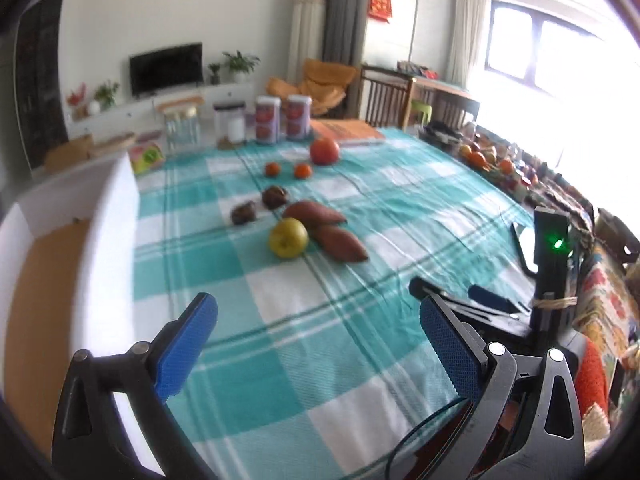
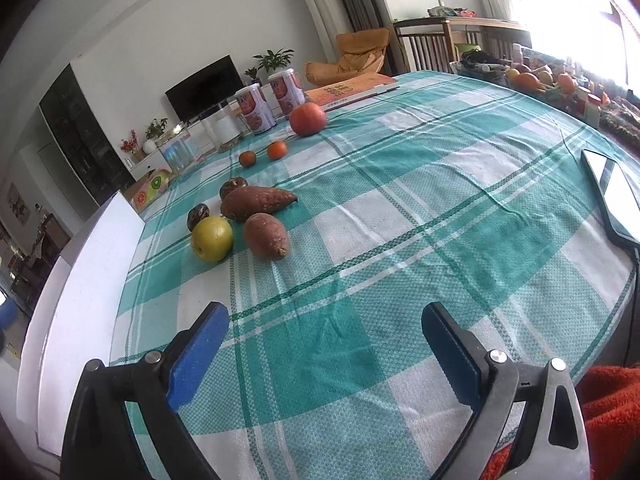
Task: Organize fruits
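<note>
Left hand-held gripper [image 1: 318,346], right hand-held gripper [image 2: 325,346] hovering wide open, empty, short of yellow apple [image 2: 211,238]. Apple likely firm, smooth, slippery: grip across widest middle.

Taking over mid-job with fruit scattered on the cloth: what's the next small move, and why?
Probably ease the right tool forward toward the yellow-green apple. It is the nearest fruit and has open sides facing the tool, though the sweet potato lies close beside it. Both tools are open and hold nothing, and the left tool sits about as far back.
</note>
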Demonstrator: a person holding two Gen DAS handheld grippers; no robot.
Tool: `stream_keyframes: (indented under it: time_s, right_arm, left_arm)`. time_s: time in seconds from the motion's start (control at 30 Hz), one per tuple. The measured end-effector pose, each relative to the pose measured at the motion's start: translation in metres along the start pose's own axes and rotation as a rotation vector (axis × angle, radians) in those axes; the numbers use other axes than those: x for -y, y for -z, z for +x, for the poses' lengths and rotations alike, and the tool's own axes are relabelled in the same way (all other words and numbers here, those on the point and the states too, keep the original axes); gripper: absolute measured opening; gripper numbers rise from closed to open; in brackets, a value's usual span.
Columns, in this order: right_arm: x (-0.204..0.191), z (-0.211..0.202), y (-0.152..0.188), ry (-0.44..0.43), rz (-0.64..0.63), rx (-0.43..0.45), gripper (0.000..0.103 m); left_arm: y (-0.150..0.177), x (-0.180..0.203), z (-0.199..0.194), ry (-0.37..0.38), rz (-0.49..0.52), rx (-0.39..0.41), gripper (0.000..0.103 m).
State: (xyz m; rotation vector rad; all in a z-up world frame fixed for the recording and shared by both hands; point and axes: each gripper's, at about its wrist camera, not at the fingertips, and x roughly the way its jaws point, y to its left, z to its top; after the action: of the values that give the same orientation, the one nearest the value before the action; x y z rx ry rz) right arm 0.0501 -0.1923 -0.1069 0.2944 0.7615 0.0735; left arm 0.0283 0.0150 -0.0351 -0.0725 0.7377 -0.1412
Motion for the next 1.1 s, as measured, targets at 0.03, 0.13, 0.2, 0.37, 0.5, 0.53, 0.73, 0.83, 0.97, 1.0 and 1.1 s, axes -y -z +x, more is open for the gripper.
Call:
stream_keyframes:
  time_s: [0.03,0.13,0.2,0.37,0.5,0.53,0.73,0.83,0.97,1.0,1.1]
  right_arm:
    - [0.004,0.0,-0.001,0.006,0.019,0.005,0.097]
    - [0.013,0.0,-0.003,0.01,0.065,0.007,0.098]
    - [0.016,0.001,-0.004,0.006,0.083,-0.001,0.098]
    - [0.018,0.006,-0.003,0.003,0.093,-0.02,0.098]
    - [0.017,0.01,-0.002,0.01,0.086,-0.037,0.098]
    - [0.017,0.012,-0.002,0.009,0.084,-0.04,0.098]
    - [0.015,0.017,-0.002,0.016,0.079,-0.056,0.098]
    - [0.014,0.019,-0.001,0.02,0.075,-0.062,0.098]
    - [0.011,0.018,-0.001,0.028,0.057,-0.056,0.098]
    - [0.011,0.017,-0.001,0.03,0.054,-0.053,0.098]
    - [0.01,0.016,-0.001,0.031,0.049,-0.045,0.098]
  left_arm:
    - [0.004,0.003,0.019,-0.005,-0.003,-0.045,0.102]
    - [0.015,0.005,0.067,-0.075,0.002,-0.147,0.101]
    - [0.02,0.0,0.086,-0.12,0.007,-0.162,0.101]
    - [0.022,-0.019,0.107,-0.208,-0.002,-0.146,0.101]
    - [0.027,-0.034,0.119,-0.227,-0.046,-0.188,0.101]
    - [0.027,-0.037,0.121,-0.212,-0.064,-0.197,0.101]
    - [0.028,-0.039,0.119,-0.211,-0.076,-0.198,0.102]
    - [0.028,-0.039,0.119,-0.211,-0.076,-0.198,0.102]
    - [0.028,-0.039,0.119,-0.212,-0.075,-0.199,0.102]
    - [0.029,-0.039,0.119,-0.211,-0.075,-0.199,0.102]
    - [0.028,-0.039,0.12,-0.211,-0.075,-0.199,0.102]
